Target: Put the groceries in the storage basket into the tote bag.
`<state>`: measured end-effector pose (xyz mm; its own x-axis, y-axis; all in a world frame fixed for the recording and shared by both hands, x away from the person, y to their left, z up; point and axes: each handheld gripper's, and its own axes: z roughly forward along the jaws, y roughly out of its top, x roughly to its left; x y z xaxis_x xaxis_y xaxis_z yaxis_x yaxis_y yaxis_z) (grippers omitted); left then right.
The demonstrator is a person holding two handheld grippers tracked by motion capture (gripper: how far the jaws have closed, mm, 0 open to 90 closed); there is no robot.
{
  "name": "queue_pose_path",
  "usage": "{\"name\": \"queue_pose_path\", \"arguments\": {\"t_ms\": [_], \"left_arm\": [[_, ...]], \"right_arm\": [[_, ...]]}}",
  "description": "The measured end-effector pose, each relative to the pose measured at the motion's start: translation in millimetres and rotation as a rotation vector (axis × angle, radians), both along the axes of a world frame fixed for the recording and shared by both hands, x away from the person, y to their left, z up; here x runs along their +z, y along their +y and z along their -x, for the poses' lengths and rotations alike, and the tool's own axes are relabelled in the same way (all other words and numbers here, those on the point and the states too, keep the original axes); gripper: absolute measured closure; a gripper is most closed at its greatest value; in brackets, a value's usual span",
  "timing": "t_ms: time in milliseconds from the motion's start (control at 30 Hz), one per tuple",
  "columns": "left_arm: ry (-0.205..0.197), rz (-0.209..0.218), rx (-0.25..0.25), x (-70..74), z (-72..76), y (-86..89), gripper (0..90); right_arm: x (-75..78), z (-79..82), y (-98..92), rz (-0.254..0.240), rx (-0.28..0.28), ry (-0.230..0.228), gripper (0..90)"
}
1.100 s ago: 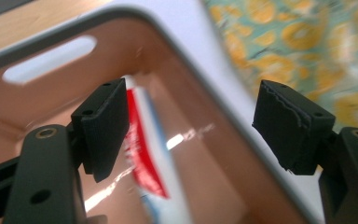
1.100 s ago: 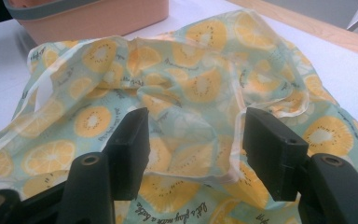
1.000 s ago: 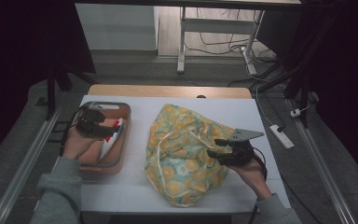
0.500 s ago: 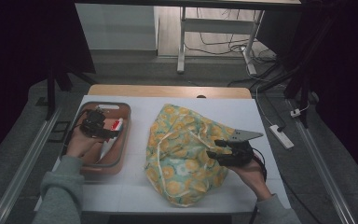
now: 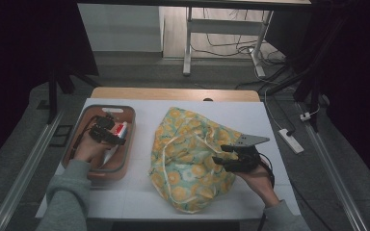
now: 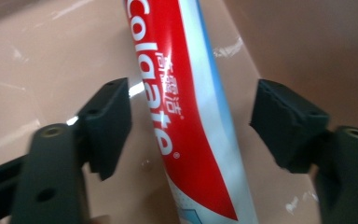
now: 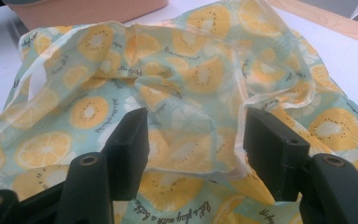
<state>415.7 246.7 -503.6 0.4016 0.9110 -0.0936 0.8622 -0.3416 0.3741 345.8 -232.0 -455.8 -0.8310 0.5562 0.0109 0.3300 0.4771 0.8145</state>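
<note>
Dropping deeper into the tray, the left tool now straddles the tube, jaws wide, ungripped; right tool gapes over the bag, holding nothing.

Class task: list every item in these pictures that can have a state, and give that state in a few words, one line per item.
Left gripper: open, jaws either side of the tube.
Tube: lying in the tray, not gripped.
Tray: on the table, holds the tube.
Bag: crumpled, lying on the table.
Right gripper: open over the bag's fabric.
</note>
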Motion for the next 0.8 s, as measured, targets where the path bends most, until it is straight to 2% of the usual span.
{"name": "queue_pose_path", "arguments": {"t_ms": [67, 133, 233, 367, 567, 700, 800], "left_arm": [[0.018, 0.009, 0.007, -3.8, -1.5, 1.2, 42.6], [0.048, 0.057, 0.003, -6.5, -2.6, 3.3, 49.4], [0.058, 0.065, 0.007, -5.9, -2.5, 3.7, 54.8], [0.079, 0.097, -0.016, -4.7, -2.1, 6.3, 69.4], [0.087, 0.107, -0.021, -3.8, -0.3, 8.0, 72.5], [0.101, 0.127, -0.014, -3.8, 0.6, 16.0, 73.3], [0.079, 0.145, 0.005, -1.0, 2.4, 24.7, 73.4]], "right_arm": [[0.4, 0.3, 0.2, 0.002, -0.002, -0.004, 40.8], [1.3, 0.8, -0.2, -0.002, -0.003, -0.007, 40.8], [2.6, 1.4, 0.0, -0.006, -0.003, -0.012, 40.9], [2.5, 1.2, -0.1, -0.002, -0.005, -0.014, 40.9], [3.9, 1.7, -1.5, -0.002, -0.009, -0.024, 40.9], [4.2, 1.5, -1.7, -0.005, -0.010, -0.025, 41.0], [4.0, 1.1, -2.1, -0.004, -0.012, -0.024, 41.0]]}}
